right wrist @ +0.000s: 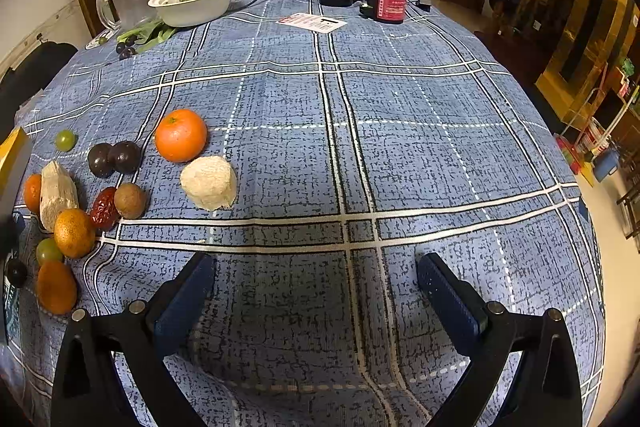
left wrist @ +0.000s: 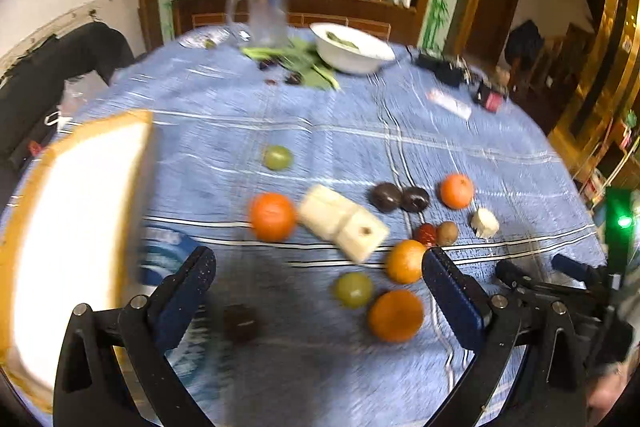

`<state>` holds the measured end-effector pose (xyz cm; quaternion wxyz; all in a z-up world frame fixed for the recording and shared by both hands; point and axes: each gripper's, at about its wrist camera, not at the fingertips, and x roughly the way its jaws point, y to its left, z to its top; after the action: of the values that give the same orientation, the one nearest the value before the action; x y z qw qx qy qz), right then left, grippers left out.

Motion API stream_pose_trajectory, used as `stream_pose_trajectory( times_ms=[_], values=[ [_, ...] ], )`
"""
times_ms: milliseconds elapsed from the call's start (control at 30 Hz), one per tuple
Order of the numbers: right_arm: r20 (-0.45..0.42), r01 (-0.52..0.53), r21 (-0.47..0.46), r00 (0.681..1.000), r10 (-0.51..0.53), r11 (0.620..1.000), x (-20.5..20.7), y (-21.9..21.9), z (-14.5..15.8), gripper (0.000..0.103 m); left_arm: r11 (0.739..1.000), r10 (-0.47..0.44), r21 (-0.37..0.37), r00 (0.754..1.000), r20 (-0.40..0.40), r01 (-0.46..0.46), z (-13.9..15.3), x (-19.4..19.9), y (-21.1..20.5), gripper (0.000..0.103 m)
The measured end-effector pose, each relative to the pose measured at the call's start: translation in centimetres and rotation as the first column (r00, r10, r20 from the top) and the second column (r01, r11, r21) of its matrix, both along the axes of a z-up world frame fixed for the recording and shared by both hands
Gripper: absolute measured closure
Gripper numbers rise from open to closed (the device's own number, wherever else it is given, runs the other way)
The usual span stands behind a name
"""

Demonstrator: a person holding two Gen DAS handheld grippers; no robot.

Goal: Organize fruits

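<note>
Both the left gripper (left wrist: 319, 261) and right gripper (right wrist: 315, 269) hover empty, fingers apart. Judging by its position, the left should straddle the nearest orange (left wrist: 395, 315), closing gently without nudging the green grape (left wrist: 353, 289) just beside it.

R gripper (right wrist: 316, 277) fingers spread wide, empty, over blue plaid bench (right wrist: 400, 131). Fruit cluster at left: orange (right wrist: 181, 141) just beside pale chunk (right wrist: 209, 182), two dark plums (right wrist: 114, 159) touching. White bowl (right wrist: 195, 2) at far edge.

The left gripper (left wrist: 318, 259) hangs above the desk (left wrist: 360, 131) with its fingers (left wrist: 452, 299) spread wide and nothing between them; the right gripper (right wrist: 316, 267) is likewise agape, its fingers (right wrist: 448, 303) empty. In the left wrist view the right gripper (left wrist: 560, 271) shows at the right edge, alongside.
</note>
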<state>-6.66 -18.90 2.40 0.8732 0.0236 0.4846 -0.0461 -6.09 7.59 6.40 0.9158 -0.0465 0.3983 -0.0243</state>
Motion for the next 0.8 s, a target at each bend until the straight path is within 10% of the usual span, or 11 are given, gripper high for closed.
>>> stream_pose_trajectory(
  times_ms=[333,567,800],
  values=[
    [0.261,0.002,0.034,0.965,-0.010,0.999,-6.0,1.0,7.3,0.001,0.991,0.110,-0.108,0.962,0.252,-0.085,8.9,-7.9,8.7,0.000],
    [0.512,-0.002,-0.057,0.859,0.031,0.998,-10.9,3.1,17.3,0.001,0.980,0.130,-0.192,0.899,0.418,-0.053,15.9,-14.1,12.8,0.000],
    [0.674,-0.018,-0.010,0.738,0.020,1.000,-14.6,2.3,29.8,0.001,0.989,0.140,-0.123,0.811,0.568,-0.084,22.2,-19.2,14.5,0.000]
  ],
)
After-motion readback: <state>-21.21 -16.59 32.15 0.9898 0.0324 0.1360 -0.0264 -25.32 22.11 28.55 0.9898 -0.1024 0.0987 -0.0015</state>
